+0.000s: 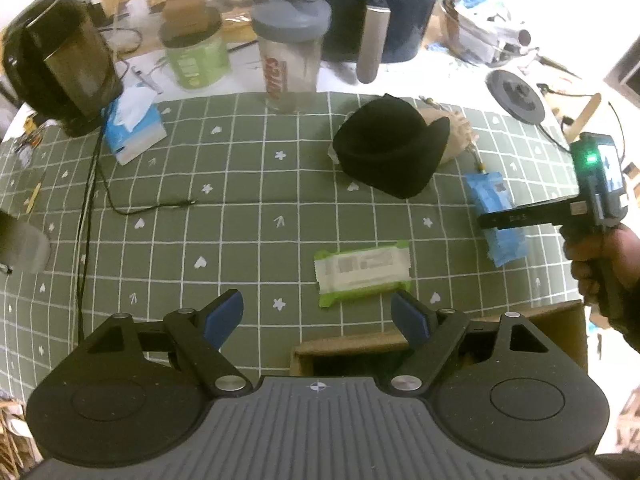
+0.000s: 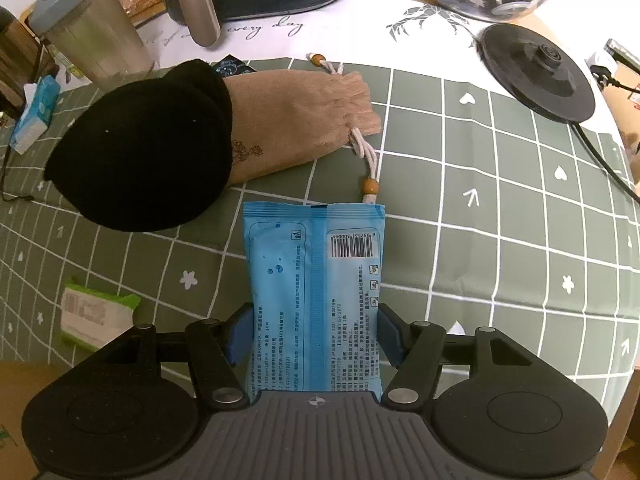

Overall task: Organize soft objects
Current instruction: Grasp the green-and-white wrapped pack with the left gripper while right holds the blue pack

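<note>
Right gripper [image 2: 316, 332] clamps the blue wipes pack [image 2: 314, 280].
Left gripper [image 1: 318, 314] gapes wide, empty, above the green wipes pack [image 1: 362, 276].

Left gripper [image 1: 318, 314] is pointing steeply down, jaws standing wide apart with nothing between the blue pads. Right gripper [image 2: 314, 334] is also pointing steeply down, pads pressing both sides of the blue packet [image 2: 314, 280]; a hand [image 1: 600, 264] is gripping its handle.
</note>
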Available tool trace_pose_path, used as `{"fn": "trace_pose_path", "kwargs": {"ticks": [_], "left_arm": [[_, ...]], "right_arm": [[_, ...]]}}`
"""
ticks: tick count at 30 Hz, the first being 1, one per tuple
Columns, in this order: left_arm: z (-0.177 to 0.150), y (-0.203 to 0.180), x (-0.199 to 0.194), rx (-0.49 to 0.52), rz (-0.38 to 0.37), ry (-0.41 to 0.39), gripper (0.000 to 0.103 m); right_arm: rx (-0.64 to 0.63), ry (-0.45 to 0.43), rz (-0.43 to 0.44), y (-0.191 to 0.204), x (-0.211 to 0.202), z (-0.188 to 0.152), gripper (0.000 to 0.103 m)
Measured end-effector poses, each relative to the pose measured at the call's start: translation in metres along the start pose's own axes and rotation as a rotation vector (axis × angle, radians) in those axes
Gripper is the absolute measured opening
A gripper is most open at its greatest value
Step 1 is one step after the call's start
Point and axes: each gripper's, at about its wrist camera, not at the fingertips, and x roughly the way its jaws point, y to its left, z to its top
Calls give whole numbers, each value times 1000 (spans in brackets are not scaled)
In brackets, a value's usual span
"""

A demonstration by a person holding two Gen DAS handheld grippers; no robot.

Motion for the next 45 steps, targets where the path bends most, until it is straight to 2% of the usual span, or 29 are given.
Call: {"fn": "trace_pose_path", "kwargs": {"ticks": [12, 16, 27, 35, 43, 45], "left_arm": [[28, 0, 23, 81, -36, 89, 82], [41, -1, 34, 137, -62, 111, 82], [60, -13, 91, 414, -232, 198, 81], [63, -24, 138, 564, -273, 232, 81], [44, -44, 168, 761, -311, 229, 80], [41, -47, 174, 795, -308, 225, 74]], "right_arm": [[31, -40, 40, -7, -36, -22, 66], [54, -57, 59, -9, -49, -31, 66], [134, -117, 78, -16, -89, -59, 66], [220, -161, 71, -29, -114, -80, 66], [299, -176, 53, -42, -127, -102, 66], [312, -177, 49, -44, -128, -106, 66]]}}
